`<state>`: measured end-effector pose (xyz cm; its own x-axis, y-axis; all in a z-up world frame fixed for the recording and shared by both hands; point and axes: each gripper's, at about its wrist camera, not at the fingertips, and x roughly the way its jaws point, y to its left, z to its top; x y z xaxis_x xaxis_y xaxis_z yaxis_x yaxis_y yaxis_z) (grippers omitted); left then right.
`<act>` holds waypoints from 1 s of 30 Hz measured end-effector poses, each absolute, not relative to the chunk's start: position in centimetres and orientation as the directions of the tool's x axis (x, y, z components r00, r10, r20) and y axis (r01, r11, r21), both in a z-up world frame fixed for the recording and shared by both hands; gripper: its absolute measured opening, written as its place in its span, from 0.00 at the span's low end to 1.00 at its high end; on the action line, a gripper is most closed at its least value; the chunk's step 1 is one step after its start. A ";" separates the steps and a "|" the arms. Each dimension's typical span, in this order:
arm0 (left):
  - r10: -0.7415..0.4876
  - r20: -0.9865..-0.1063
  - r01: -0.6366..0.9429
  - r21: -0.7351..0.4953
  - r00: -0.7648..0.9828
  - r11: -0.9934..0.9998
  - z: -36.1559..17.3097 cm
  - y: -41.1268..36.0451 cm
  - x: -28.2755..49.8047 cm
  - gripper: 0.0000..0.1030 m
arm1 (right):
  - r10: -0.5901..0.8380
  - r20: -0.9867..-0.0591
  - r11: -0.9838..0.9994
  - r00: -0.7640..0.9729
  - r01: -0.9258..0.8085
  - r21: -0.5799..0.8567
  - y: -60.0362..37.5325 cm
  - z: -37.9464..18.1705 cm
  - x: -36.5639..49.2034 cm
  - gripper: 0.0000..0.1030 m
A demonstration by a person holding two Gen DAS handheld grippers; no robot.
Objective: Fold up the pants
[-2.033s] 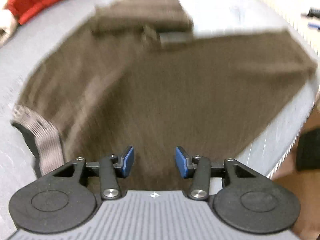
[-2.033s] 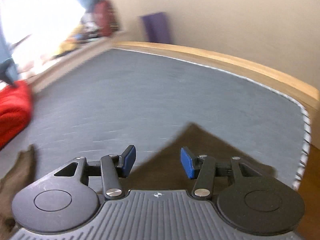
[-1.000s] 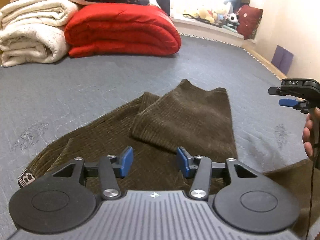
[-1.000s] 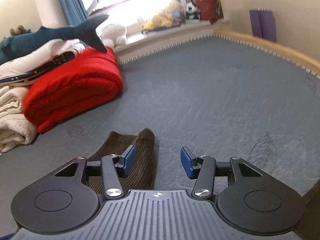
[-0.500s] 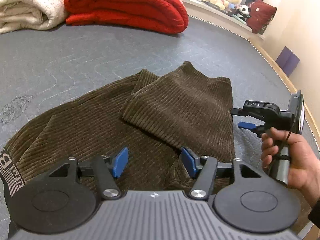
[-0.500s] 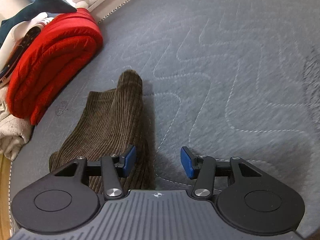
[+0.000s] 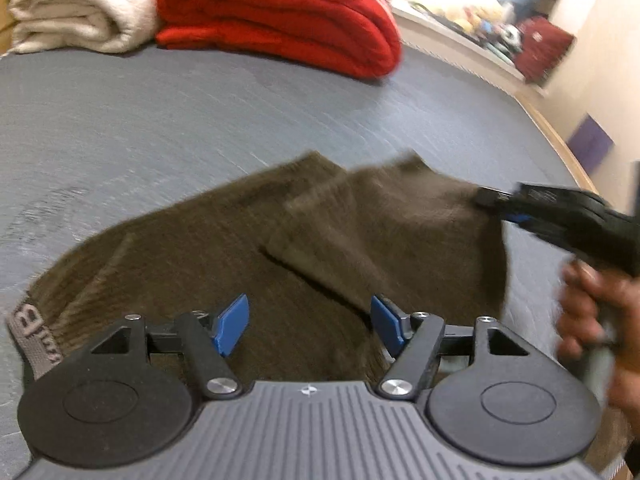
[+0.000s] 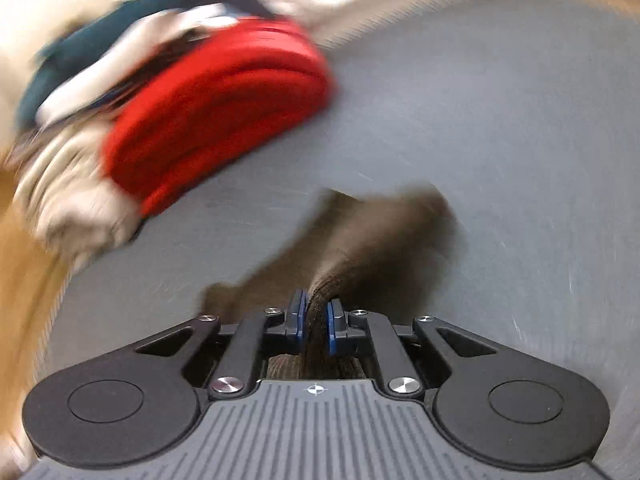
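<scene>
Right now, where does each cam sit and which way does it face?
Left wrist: on the left gripper, tilted down over the brown pants on the grey mattress; its jaws opening, nothing between; the right gripper and a hand show at right.
Right wrist: on the right gripper, looking along the pants; jaws closing on a fold.
Shared: pants, mattress, red blanket, white blanket.
</scene>
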<state>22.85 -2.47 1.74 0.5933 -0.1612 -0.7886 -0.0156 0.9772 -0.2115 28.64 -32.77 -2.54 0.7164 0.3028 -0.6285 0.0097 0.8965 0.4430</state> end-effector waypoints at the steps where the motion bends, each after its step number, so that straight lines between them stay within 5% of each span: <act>1: -0.144 -0.787 -0.048 -0.215 0.601 0.975 2.1 -1.8 23.0 0.71 | 0.301 -0.631 0.925 0.715 -0.058 0.375 -30.9 -0.8 28.1 0.10; 8: -0.003 -0.835 -0.331 -0.222 0.551 0.917 1.7 4.3 24.0 0.71 | 0.383 -0.690 0.802 0.615 -0.591 -0.081 -17.2 3.5 19.0 0.11; 12: -0.028 -0.864 -0.401 -0.262 0.504 0.878 0.9 6.8 24.2 0.71 | 0.355 -0.807 0.698 0.472 -0.708 -0.107 -13.3 -2.1 16.4 0.13; 20: -0.106 -0.884 -0.429 -0.322 0.455 0.844 -0.2 8.7 24.8 0.76 | 0.432 -0.807 0.511 0.402 -0.847 -0.148 -10.0 -3.5 13.9 0.25; 24: -0.218 -0.869 -0.369 -0.398 0.443 0.840 -0.5 8.2 25.4 0.78 | 0.449 -0.824 0.373 0.347 -0.910 -0.180 -9.4 -4.1 11.3 0.28; 30: -0.489 -0.803 -0.028 -0.528 0.341 0.849 -0.3 2.8 25.9 0.78 | 0.473 -0.813 0.365 0.341 -0.915 -0.172 -10.4 -3.9 11.1 0.28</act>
<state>25.92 2.84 -0.26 0.3409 -0.4886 -0.8031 -0.0282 0.8486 -0.5282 11.11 -10.40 -3.85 0.3411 0.4727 -0.8125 -0.9151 0.3647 -0.1720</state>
